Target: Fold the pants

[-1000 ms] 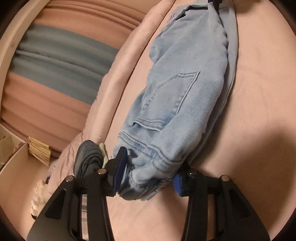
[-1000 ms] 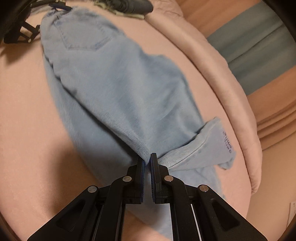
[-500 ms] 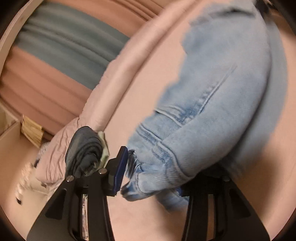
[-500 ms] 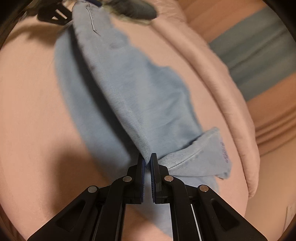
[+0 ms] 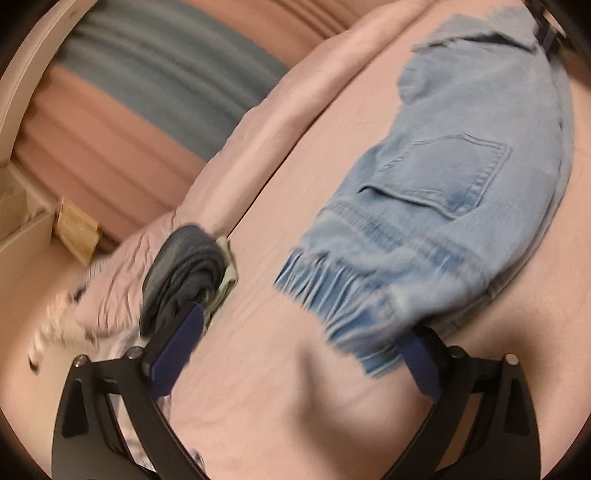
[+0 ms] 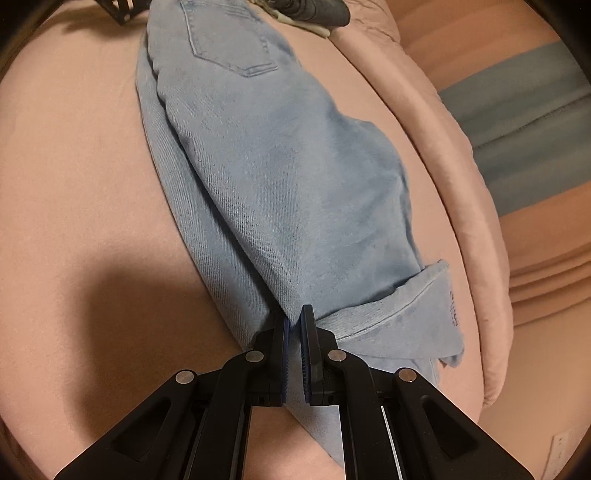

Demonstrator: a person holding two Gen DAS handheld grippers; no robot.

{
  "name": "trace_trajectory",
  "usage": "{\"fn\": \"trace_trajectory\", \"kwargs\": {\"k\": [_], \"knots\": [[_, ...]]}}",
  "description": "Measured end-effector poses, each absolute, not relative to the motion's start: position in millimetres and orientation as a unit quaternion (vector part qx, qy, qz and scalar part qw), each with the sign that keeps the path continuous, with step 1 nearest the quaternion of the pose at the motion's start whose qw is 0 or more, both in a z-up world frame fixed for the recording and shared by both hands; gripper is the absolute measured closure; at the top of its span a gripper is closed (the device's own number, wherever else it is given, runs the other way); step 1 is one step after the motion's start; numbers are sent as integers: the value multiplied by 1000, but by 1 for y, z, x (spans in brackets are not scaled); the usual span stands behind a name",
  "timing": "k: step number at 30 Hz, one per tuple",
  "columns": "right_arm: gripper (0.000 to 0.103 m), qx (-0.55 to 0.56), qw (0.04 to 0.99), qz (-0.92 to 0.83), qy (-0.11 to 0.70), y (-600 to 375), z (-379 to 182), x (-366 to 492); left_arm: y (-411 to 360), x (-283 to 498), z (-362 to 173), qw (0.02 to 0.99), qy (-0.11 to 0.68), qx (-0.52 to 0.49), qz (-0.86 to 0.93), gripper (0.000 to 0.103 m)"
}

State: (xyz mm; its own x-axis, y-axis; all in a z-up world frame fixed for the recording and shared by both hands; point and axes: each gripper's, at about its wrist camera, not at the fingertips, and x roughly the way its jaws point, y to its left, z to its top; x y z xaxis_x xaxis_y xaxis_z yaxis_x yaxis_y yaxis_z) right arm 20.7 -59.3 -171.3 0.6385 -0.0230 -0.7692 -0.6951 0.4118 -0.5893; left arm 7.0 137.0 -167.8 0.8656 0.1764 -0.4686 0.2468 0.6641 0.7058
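Note:
Light blue denim pants (image 5: pixel 461 206) lie folded lengthwise on the pink bed sheet (image 5: pixel 280 387), back pocket up. My left gripper (image 5: pixel 299 347) is open wide; the blurred waistband (image 5: pixel 351 295) lies just ahead of its right finger (image 5: pixel 421 365), outside the jaws. My right gripper (image 6: pixel 294 325) is shut on a folded edge of the pants (image 6: pixel 280 177) near the leg hems (image 6: pixel 417 317). The left gripper shows at the top of the right wrist view (image 6: pixel 118 9).
A dark grey rolled garment (image 5: pixel 184 273) lies beside the left finger (image 5: pixel 177 343), on the rumpled pink duvet (image 5: pixel 229 155) along the bed's edge. Beyond it hang pink and teal bedclothes (image 5: pixel 155 85). A pale wooden unit (image 5: pixel 22 206) stands at far left.
My left gripper has opened, let go of the waistband and drawn back; the waistband has dropped onto the sheet. My right gripper keeps its grip near the hems.

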Motion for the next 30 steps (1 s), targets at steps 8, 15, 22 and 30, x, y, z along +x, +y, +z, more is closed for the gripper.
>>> {"fn": "trace_trajectory", "kwargs": {"k": [8, 15, 22, 30], "knots": [[97, -482, 770, 218, 356, -60, -176, 19, 178, -24, -132, 910, 336, 237, 48, 6], [97, -463, 782, 213, 359, -61, -176, 19, 204, -15, -131, 899, 373, -227, -40, 15], [97, -460, 786, 211, 355, -62, -174, 18, 207, 41, -160, 845, 372, -384, -24, 78], [97, -464, 790, 219, 335, -60, -161, 3, 208, 41, -168, 852, 370, -370, 18, 83]]}}
